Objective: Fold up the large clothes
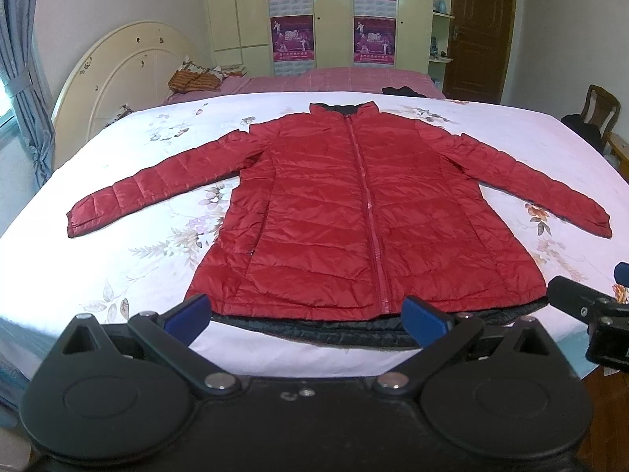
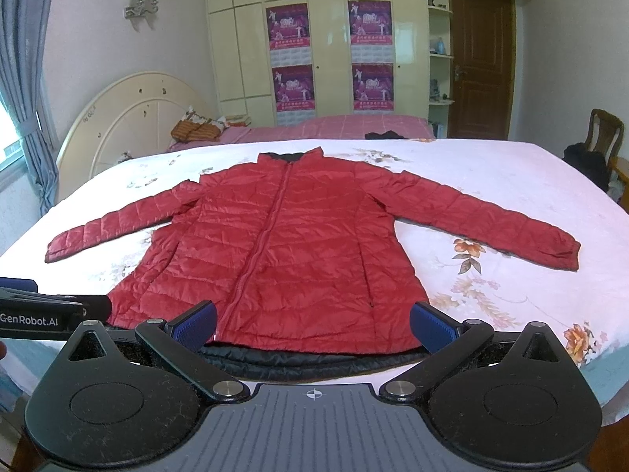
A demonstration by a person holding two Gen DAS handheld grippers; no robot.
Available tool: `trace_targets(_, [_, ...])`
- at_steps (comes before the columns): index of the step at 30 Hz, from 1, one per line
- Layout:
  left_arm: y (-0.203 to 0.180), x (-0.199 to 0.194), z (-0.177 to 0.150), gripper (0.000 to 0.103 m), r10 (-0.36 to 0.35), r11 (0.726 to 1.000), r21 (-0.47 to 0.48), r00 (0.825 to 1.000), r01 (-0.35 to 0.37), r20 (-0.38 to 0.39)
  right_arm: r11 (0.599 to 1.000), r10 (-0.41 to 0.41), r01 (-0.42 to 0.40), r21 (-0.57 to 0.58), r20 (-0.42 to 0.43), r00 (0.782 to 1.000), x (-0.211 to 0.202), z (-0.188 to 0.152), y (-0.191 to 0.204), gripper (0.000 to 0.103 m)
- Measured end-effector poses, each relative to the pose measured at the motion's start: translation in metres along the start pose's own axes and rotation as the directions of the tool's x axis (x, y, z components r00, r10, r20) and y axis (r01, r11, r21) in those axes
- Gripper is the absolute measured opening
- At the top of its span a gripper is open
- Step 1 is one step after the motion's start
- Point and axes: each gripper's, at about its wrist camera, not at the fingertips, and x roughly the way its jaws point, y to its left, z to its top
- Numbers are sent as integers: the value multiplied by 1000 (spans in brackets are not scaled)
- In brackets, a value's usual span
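Observation:
A red quilted jacket (image 1: 338, 212) lies flat, zipped, front up on a floral white bedsheet (image 1: 157, 244), sleeves spread to both sides, collar at the far end. Its black lining shows along the near hem (image 1: 334, 326). It also shows in the right wrist view (image 2: 291, 244). My left gripper (image 1: 306, 314) is open and empty, just short of the hem. My right gripper (image 2: 312, 324) is open and empty, also at the hem, a little right of the zip. The right gripper shows at the right edge of the left wrist view (image 1: 589, 303); the left gripper shows at the left edge of the right wrist view (image 2: 47, 310).
A second bed with a pink cover (image 1: 334, 78) and a cream headboard (image 1: 118, 70) stands behind. A wardrobe with posters (image 1: 334, 15) and a brown door (image 1: 479, 27) line the far wall. A wooden chair (image 1: 597, 114) stands at the right; curtains (image 1: 19, 78) hang at the left.

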Motion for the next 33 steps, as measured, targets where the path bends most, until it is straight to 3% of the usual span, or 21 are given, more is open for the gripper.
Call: trace_targets(33, [-2,40,21,103,15,1000,8,999,-15,-39,998,-42,44,51,-21,999,42,15,-25,103])
